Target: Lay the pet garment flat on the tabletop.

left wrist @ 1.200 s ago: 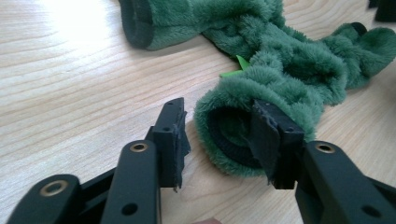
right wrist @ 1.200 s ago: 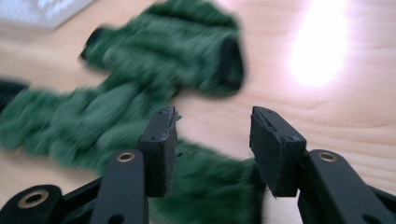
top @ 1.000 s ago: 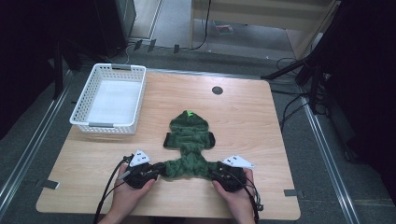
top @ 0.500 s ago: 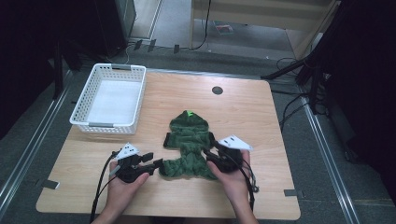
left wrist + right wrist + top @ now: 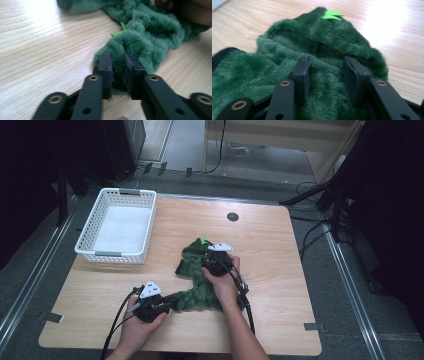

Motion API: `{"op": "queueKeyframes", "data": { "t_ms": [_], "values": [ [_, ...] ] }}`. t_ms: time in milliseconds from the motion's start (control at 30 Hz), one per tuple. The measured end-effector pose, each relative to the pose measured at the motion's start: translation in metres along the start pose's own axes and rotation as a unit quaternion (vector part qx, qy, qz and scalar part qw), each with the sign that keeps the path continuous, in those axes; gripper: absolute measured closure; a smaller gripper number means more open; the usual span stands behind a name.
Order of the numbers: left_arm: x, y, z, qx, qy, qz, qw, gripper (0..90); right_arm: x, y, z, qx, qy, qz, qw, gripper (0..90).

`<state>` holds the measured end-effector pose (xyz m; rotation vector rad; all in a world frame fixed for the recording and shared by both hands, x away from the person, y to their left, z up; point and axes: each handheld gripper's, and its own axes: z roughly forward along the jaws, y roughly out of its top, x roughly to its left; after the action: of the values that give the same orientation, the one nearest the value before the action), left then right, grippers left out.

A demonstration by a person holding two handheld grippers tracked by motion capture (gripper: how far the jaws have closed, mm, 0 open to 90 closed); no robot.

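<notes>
Nearest the person, the left hand-held gripper (image 5: 172, 301) pinches a fold at the lower edge of the green fleece garment (image 5: 200, 280), having just closed on it. Farther up, the right hand-held gripper (image 5: 209, 266) rests on the garment's hooded end, jaws half spread with fleece between them (grip uncertain). The garment lies mid-bench (image 5: 280, 270); a white basket (image 5: 117, 226) sits beyond, left.

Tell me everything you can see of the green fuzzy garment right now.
The green fuzzy garment is dark green plush with a bright green tag and a black cuff edge. It lies bunched on the wooden table, near its front edge. The left gripper pinches its near corner; the right gripper rests on its upper part, fingers spread over the pile.
</notes>
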<state>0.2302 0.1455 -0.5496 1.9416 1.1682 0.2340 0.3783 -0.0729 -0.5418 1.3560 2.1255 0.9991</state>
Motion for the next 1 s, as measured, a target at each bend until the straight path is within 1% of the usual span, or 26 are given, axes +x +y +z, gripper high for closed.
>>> {"op": "queueKeyframes", "data": {
  "t_ms": [33,67,100,133,167,200,233,267,333,400,433,467,500,533,600,667,733,767,800,867,900,933,967,1000],
  "values": [
    [0.001,0.000,0.000,0.001,0.004,0.002,1.0000,83.6,-0.001,0.000,0.003,0.002,-0.012,0.001,0.9999,56.3],
    [0.001,0.000,0.000,0.002,0.005,0.003,1.0000,85.0,-0.003,-0.001,0.005,0.001,-0.020,-0.001,0.9998,55.9],
    [0.000,0.000,0.000,0.002,0.007,0.005,1.0000,85.7,-0.005,-0.001,0.007,-0.004,-0.026,0.002,0.9997,56.2],
    [0.000,0.000,-0.001,0.003,0.007,0.004,1.0000,86.0,-0.007,-0.001,0.009,-0.009,-0.031,0.006,0.9995,56.7],
    [0.001,-0.001,-0.001,0.001,0.006,0.003,1.0000,85.9,-0.010,0.000,0.010,-0.010,-0.033,0.017,0.9993,57.3],
    [0.002,-0.001,-0.001,-0.001,0.002,-0.005,1.0000,85.2,-0.011,0.001,0.011,-0.009,-0.036,0.023,0.9991,57.3],
    [0.003,0.000,-0.001,-0.002,-0.001,-0.008,1.0000,82.7,-0.012,0.003,0.012,-0.006,-0.033,0.017,0.9993,57.1],
    [0.005,0.000,-0.002,-0.006,-0.003,-0.015,0.9999,79.5,-0.013,0.004,0.011,-0.002,-0.030,0.017,0.9994,56.7],
    [0.009,0.000,-0.003,-0.015,-0.012,-0.028,0.9994,68.7,-0.014,0.006,0.006,-0.004,-0.020,0.024,0.9995,54.6],
    [0.014,0.000,-0.006,-0.027,-0.023,-0.043,0.9985,63.2,-0.016,0.008,-0.009,-0.025,0.007,0.032,0.9991,52.2],
    [0.015,0.001,-0.006,-0.032,-0.024,-0.045,0.9982,60.9,-0.016,0.008,-0.020,-0.037,0.021,0.027,0.9987,51.7],
    [0.016,0.002,-0.008,-0.040,-0.023,-0.049,0.9977,59.4,-0.016,0.008,-0.027,-0.043,0.029,0.022,0.9984,51.1],
    [0.016,0.003,-0.008,-0.045,-0.023,-0.051,0.9974,58.0,-0.015,0.005,-0.042,-0.045,0.037,0.010,0.9982,50.7],
    [0.016,0.004,-0.009,-0.049,-0.025,-0.050,0.9973,57.1,-0.015,0.003,-0.048,-0.046,0.040,0.005,0.9981,50.5],
    [0.014,0.005,-0.009,-0.054,-0.029,-0.047,0.9970,55.1,-0.014,-0.009,-0.063,-0.037,0.046,0.005,0.9982,50.6],
    [0.012,0.005,-0.007,-0.051,-0.034,-0.042,0.9972,53.9,-0.013,-0.026,-0.074,-0.028,0.047,0.005,0.9985,51.8],
    [0.009,0.004,-0.003,-0.034,-0.034,-0.032,0.9983,56.2,-0.012,-0.042,-0.082,-0.018,0.055,0.006,0.9983,52.4],
    [0.008,0.003,-0.001,-0.026,-0.032,-0.026,0.9988,58.4,-0.011,-0.049,-0.084,-0.014,0.060,0.010,0.9980,53.4],
    [0.007,0.002,0.001,-0.019,-0.030,-0.023,0.9991,62.5,-0.010,-0.055,-0.085,-0.005,0.067,0.012,0.9977,54.6],
    [0.005,0.002,0.001,-0.016,-0.023,-0.015,0.9995,70.4,-0.008,-0.062,-0.082,0.011,0.077,0.006,0.9969,58.2],
    [0.005,0.002,0.001,-0.013,-0.023,-0.014,0.9995,73.8,-0.006,-0.063,-0.081,0.015,0.080,0.003,0.9967,61.4],
    [0.005,0.002,0.002,-0.008,-0.024,-0.015,0.9996,76.4,-0.004,-0.064,-0.079,0.018,0.080,-0.003,0.9966,66.2],
    [0.005,0.002,0.002,-0.006,-0.024,-0.014,0.9996,78.7,-0.002,-0.064,-0.077,0.019,0.071,-0.013,0.9972,71.3],
    [0.006,0.002,0.001,-0.004,-0.022,-0.012,0.9997,80.4,-0.001,-0.064,-0.076,0.020,0.067,-0.014,0.9975,74.2]
  ]
}}
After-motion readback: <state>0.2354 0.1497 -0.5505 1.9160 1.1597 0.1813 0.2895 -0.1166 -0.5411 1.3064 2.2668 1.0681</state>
